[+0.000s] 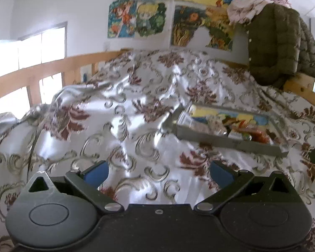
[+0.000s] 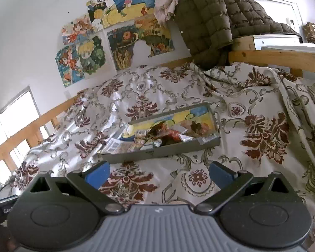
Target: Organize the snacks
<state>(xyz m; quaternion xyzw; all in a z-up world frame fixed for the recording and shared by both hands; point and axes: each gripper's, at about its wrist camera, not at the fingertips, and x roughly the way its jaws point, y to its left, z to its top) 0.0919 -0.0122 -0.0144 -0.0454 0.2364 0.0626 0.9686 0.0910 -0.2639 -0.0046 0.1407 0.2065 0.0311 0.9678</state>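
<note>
Snack packets [image 2: 168, 135] fill a shallow grey rectangular tray [image 2: 178, 149] on the floral bedspread [image 2: 262, 134], lying ahead of both grippers' spread, empty jaws.

- My left gripper [image 1: 158, 173] hangs over the bed [image 1: 136, 109]; the tray [image 1: 231, 141] lies right of centre.
- Snack packets [image 2: 168, 135] sit in the tray, mid-frame ahead of my right gripper [image 2: 159, 174].
- A jacket [image 2: 210, 21] drapes the rail [image 2: 283, 57], upper right.

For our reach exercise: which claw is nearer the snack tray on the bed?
Right. The right claw faces the tray just ahead; the left claw sits farther back, tray off to its right.
</note>
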